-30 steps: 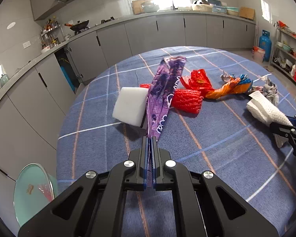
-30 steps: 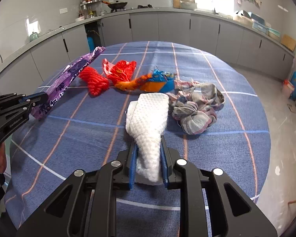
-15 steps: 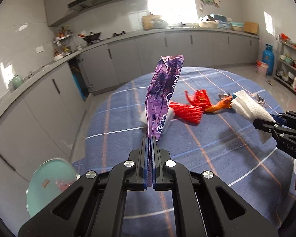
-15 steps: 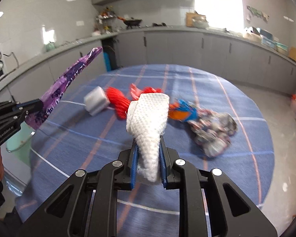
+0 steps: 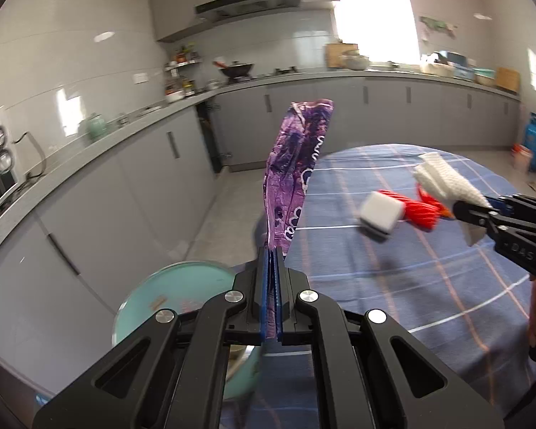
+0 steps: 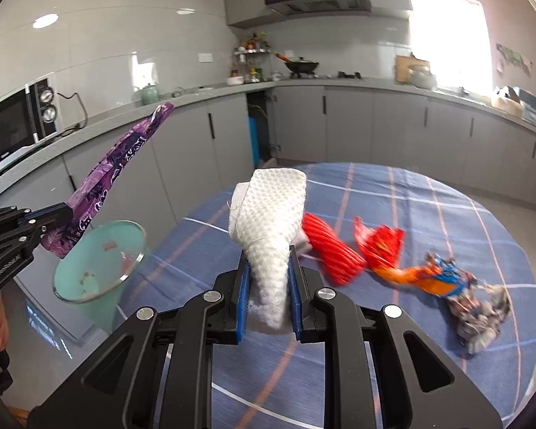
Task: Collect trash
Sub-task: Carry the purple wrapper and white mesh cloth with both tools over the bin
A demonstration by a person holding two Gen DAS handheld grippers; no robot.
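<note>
Left wrist view: purple wrapper (image 5: 296, 175) stands long-axis up from the left gripper (image 5: 272, 261), jaws clenched on its lower end, past the counter (image 5: 393, 286) edge above a teal bin (image 5: 182, 293). Right gripper (image 6: 268, 286) jaws grasp a white paper towel (image 6: 271, 214) pointing up over the counter's near edge.
</note>
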